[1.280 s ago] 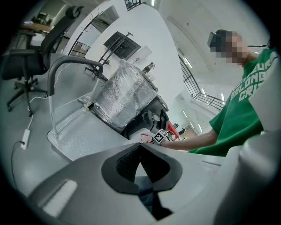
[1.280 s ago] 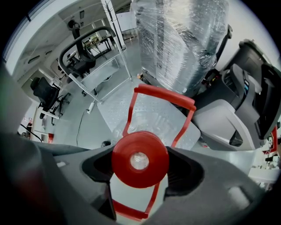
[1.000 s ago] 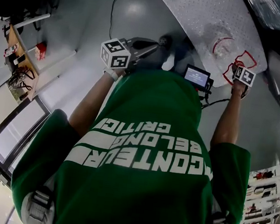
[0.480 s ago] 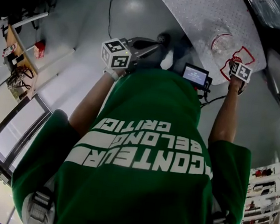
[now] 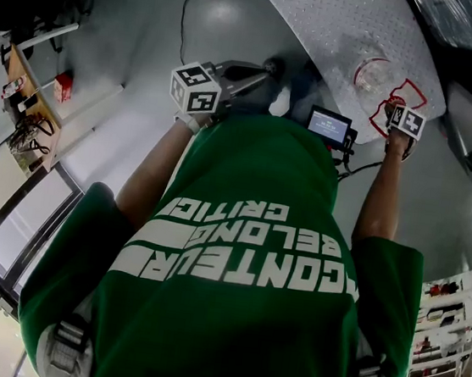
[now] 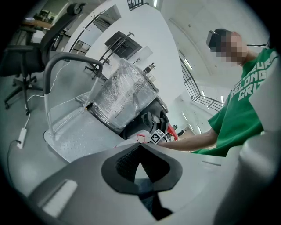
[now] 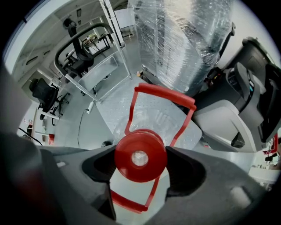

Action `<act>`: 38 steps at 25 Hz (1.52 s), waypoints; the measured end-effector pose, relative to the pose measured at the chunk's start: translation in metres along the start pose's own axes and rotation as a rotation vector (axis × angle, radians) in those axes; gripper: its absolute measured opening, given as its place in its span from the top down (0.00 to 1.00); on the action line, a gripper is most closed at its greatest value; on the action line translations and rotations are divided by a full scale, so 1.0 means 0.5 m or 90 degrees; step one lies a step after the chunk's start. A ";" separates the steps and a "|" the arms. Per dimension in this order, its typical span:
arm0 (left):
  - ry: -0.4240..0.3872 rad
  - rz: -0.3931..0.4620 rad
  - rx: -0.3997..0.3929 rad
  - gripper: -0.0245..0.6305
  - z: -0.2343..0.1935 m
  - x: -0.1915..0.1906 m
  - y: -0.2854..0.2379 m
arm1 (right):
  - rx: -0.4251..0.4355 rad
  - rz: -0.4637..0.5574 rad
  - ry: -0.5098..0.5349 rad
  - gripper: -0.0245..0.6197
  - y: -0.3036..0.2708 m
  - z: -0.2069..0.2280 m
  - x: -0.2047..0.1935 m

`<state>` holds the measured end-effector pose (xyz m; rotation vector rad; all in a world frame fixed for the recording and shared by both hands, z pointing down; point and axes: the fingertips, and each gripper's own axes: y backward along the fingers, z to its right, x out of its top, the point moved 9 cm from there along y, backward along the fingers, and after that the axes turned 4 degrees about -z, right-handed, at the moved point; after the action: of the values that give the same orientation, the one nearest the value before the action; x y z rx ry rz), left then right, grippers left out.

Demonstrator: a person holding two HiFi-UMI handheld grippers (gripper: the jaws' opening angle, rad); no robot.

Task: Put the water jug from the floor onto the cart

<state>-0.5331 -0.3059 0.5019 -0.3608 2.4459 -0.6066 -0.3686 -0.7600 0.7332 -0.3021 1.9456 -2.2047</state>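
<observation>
Upper right in the head view, the right gripper (image 7: 140, 163) grips the jug (image 5: 374, 72) by its cap (image 7: 140, 151), keeping it upright at the cart (image 5: 325, 19); left gripper (image 6: 139, 147) clenched, empty.

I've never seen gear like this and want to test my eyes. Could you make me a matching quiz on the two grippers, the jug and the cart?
1 left gripper
2 right gripper
3 jug
4 cart

A grey dimpled metal deck
B shut, nothing held
C clear, with a red handle
D shut on the red cap

Pairs: 1-B, 2-D, 3-C, 4-A
</observation>
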 end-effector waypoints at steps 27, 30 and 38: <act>-0.116 0.000 -0.129 0.95 -0.045 -0.031 0.137 | -0.095 0.315 -0.094 0.97 0.378 -0.221 -0.260; -0.128 0.000 -0.144 0.95 -0.044 -0.043 0.153 | -0.095 0.328 -0.101 0.97 0.389 -0.261 -0.304; -0.140 -0.024 -0.175 0.95 -0.047 -0.088 0.178 | -0.105 0.325 -0.145 0.97 0.401 -0.337 -0.434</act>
<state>-0.5228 -0.2045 0.4955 -0.5535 2.3150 -0.2291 -0.2050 -0.5653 0.5074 -0.0614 1.8296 -1.6225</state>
